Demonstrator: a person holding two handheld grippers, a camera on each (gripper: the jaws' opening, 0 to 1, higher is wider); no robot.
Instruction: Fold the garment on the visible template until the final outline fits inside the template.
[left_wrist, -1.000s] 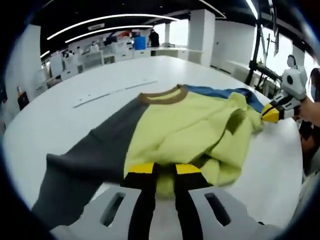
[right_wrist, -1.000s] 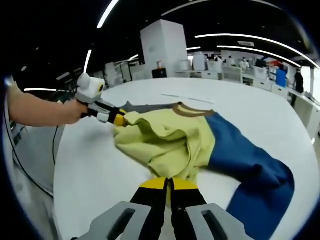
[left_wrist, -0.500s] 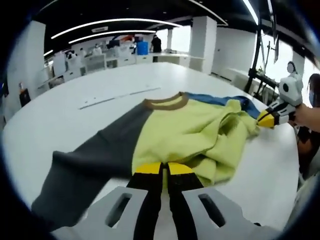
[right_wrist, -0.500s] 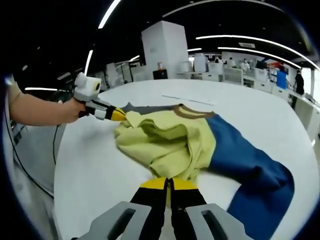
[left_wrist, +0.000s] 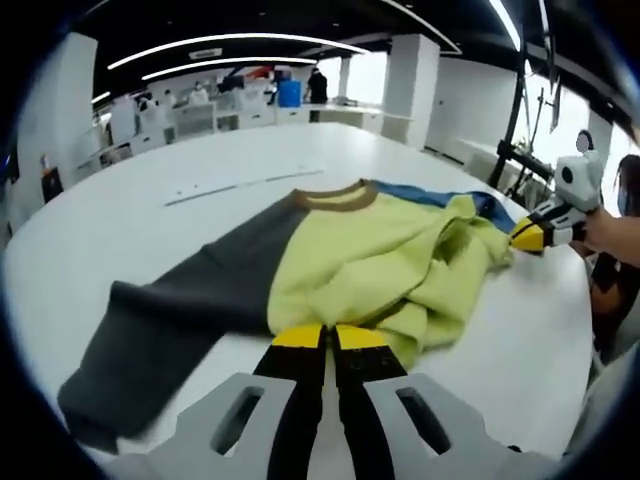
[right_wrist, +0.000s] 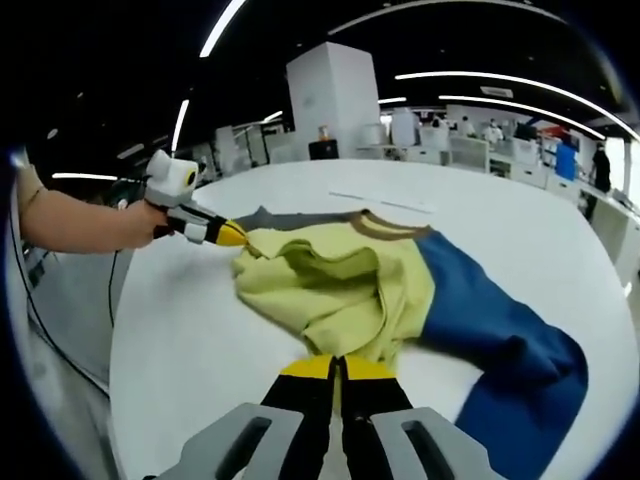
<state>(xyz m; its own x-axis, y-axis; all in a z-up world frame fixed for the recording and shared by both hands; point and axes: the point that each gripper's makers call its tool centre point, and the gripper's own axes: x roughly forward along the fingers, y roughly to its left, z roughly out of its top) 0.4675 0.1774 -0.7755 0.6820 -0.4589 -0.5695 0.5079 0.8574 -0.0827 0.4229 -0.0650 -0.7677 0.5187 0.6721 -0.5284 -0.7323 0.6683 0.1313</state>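
A sweatshirt (left_wrist: 370, 260) lies on the white table (left_wrist: 120, 220), with a yellow-green body, a brown collar (left_wrist: 333, 197), a grey sleeve (left_wrist: 160, 320) and a blue sleeve (right_wrist: 500, 340). Its body (right_wrist: 330, 280) is bunched and lifted along the hem. My left gripper (left_wrist: 322, 337) is shut on the hem at one side, and the right gripper view has it (right_wrist: 236, 236) at the left, held by a hand. My right gripper (right_wrist: 338, 367) is shut on the hem at the other side, and it (left_wrist: 528, 236) appears at the right of the left gripper view.
A thin pale strip (left_wrist: 245, 183) lies on the table beyond the collar, and it (right_wrist: 380, 203) is also in the right gripper view. The table (right_wrist: 180, 340) edge curves close behind both grippers. A person's forearm (right_wrist: 80, 222) reaches in. Desks and pillars stand far off.
The left jaws have closed from a small gap to shut on the hem. The bunched yellow body has been drawn out a little flatter between the two grippers.
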